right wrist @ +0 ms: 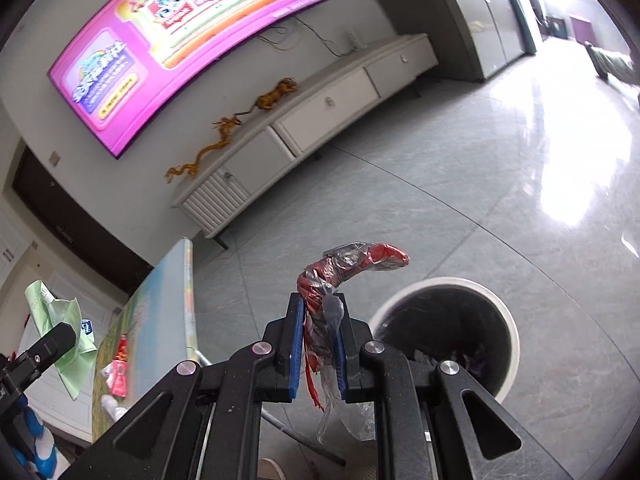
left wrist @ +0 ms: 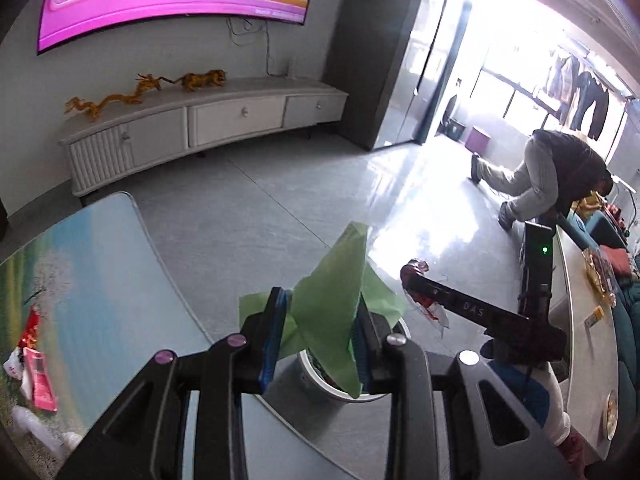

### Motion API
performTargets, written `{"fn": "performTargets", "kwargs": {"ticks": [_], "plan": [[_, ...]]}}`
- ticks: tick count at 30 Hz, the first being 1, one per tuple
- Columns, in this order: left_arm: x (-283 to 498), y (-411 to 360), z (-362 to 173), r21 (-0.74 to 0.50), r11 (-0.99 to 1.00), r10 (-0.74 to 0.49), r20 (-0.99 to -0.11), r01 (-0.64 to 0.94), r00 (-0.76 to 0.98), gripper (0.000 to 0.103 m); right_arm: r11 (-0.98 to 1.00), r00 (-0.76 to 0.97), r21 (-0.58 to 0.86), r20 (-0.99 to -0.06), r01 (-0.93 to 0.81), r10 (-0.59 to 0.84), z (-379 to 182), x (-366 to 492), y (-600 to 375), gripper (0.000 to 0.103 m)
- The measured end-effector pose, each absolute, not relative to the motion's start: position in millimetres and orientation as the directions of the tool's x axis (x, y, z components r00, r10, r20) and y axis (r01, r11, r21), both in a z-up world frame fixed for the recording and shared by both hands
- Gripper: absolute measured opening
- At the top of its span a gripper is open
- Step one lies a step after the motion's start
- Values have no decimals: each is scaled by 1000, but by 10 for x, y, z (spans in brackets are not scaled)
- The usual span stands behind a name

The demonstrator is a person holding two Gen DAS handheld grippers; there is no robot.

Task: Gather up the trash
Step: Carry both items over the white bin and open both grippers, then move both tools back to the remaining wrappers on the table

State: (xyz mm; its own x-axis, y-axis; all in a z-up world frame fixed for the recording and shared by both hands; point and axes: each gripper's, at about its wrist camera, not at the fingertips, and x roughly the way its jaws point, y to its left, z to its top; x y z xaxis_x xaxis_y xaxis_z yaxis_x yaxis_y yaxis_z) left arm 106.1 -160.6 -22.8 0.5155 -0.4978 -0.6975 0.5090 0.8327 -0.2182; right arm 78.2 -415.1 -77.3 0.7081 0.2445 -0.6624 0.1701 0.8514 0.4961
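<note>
My left fingers are clamped on a green paper sheet, directly above the white waste bin. My right fingers are clamped on a red-and-clear plastic wrapper; the bin sits just beyond them, right. Neither item is dropped yet. Pink wrappers remain on the tabletop, left. Grey tiled floor; television ahead.
</note>
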Motion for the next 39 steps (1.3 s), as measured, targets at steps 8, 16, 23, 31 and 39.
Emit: {"fn": "performTargets", "kwargs": {"ticks": [8, 16, 23, 31, 39], "plan": [[1397, -2542, -924, -264, 791, -508, -787, 552, 351, 31, 840, 615, 454, -764, 297, 195, -1364, 947, -4552, 15], [1625, -2867, -1399, -397, 758, -561, -801, 518, 208, 53, 820, 546, 406, -826, 403, 141, -1767, 1001, -4797, 39], [1767, -2771, -1391, -427, 757, -577, -793, 495, 197, 56, 825, 530, 365, -842, 431, 96, -1765, 985, -4815, 41], [1704, -1983, -1039, -362, 825, -524, -778, 434, 346, 56, 864, 583, 365, -806, 347, 106, -1384, 1024, -4427, 43], [1443, -944, -758, -290, 910, -405, -777, 296, 482, 57, 919, 629, 342, -763, 195, 150, -900, 992, -3741, 48]]}}
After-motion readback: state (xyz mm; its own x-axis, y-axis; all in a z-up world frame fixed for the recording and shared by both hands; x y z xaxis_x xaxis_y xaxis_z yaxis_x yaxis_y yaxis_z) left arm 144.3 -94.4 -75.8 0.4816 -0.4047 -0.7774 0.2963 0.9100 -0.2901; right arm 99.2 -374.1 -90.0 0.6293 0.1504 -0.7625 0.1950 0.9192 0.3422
